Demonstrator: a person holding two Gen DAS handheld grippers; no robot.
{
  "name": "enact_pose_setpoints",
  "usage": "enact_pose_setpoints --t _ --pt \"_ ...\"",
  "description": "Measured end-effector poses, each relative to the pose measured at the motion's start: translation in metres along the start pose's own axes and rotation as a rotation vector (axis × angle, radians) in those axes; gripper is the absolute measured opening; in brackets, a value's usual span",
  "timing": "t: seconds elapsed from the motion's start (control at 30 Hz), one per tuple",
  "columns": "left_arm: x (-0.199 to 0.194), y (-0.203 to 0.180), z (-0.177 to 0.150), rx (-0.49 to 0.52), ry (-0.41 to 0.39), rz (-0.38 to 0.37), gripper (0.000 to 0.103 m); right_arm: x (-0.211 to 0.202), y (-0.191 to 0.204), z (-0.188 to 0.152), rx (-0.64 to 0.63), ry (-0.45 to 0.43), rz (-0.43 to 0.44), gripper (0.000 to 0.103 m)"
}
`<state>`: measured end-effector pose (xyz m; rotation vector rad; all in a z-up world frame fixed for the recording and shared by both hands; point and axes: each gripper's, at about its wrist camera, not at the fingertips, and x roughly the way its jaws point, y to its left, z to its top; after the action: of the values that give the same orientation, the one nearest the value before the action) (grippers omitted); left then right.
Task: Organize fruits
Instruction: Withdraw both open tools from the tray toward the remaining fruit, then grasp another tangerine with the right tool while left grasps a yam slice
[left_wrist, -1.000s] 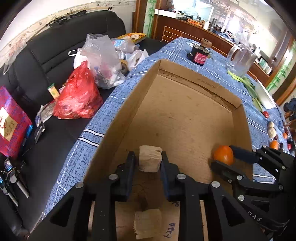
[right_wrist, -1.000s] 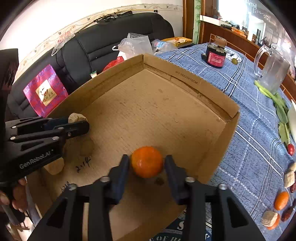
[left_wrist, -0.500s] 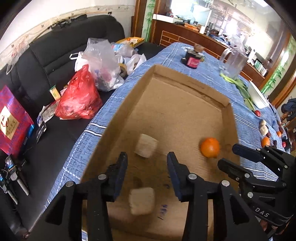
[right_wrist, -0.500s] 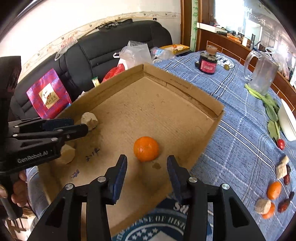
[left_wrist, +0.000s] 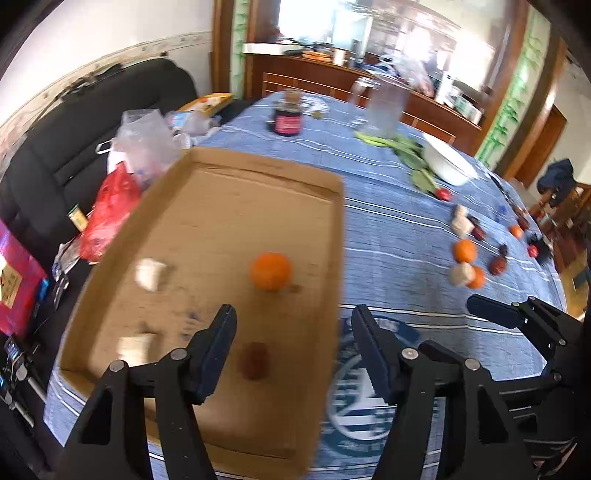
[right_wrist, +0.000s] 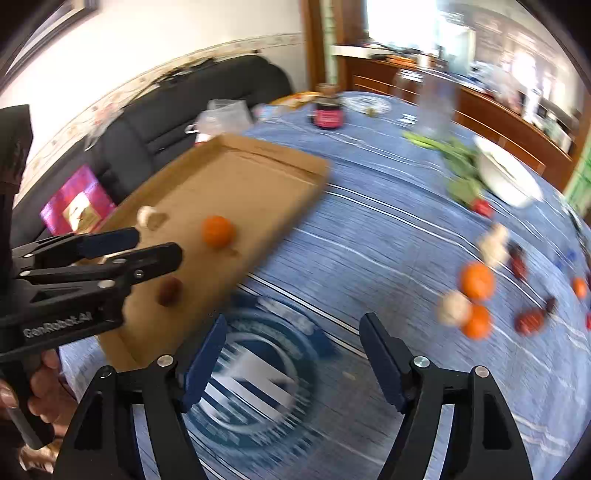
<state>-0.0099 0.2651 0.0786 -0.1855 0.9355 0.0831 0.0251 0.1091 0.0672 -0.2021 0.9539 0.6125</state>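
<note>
Both grippers hang empty above the blue striped tablecloth (right_wrist: 369, 229), their jaws opening with nothing between them. The left gripper (left_wrist: 293, 345) sits over the near corner of the shallow cardboard tray (left_wrist: 266, 162); the right gripper (right_wrist: 293, 354) is over the round printed emblem on the cloth, just off the tray's edge. Inside the tray lie an orange (left_wrist: 270, 271), two pale chunks (left_wrist: 149, 273) towards the sofa side and a dark reddish fruit (left_wrist: 255, 360) close to the near rim. The fruit not yet sorted lies well apart on the bare cloth — more oranges (right_wrist: 476, 280), pale pieces and dark red fruits (right_wrist: 530, 321) clustered to the right, blurred in both views. The step in hand looks like reaching out for the next pickup. To do it well, the right gripper should take the nearest pieces in that cluster, jaws spread wide enough to straddle one fruit alone, since an orange and a pale piece there touch each other. Coming down from above and closing gently would stop a round orange from rolling off. The left gripper would best choose a separate piece, so the two tools do not cross.
</note>
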Motion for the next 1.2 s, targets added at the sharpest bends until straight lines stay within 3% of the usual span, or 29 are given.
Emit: enact_pose_setpoints --t 0.13,0.27,0.47,0.73,0.9,1.2 --pt "0.002 -0.037 -0.002 0.049 0.01 -0.028 0.066 -0.019 -0.042 -0.02 0.09 -0.007 -0.059 0.087" --pt "0.008 -0.069 -0.006 0.09 0.023 -0.045 0.073 -0.038 -0.085 -0.042 0.177 -0.007 -0.094 0.087" --pt "0.029 -0.121 -0.016 0.152 0.085 -0.075 0.074 -0.059 -0.143 -0.076 0.301 -0.001 -0.137 0.087" --pt "0.063 -0.163 -0.012 0.195 0.15 -0.062 0.074 -0.073 -0.186 -0.102 0.384 -0.008 -0.142 0.086" --pt "0.066 -0.165 -0.01 0.209 0.151 -0.036 0.074 -0.065 -0.189 -0.084 0.32 -0.043 -0.104 0.087" --pt "0.063 -0.142 -0.011 0.237 0.164 0.02 0.074 -0.001 -0.164 -0.027 0.07 -0.043 -0.032 0.086"
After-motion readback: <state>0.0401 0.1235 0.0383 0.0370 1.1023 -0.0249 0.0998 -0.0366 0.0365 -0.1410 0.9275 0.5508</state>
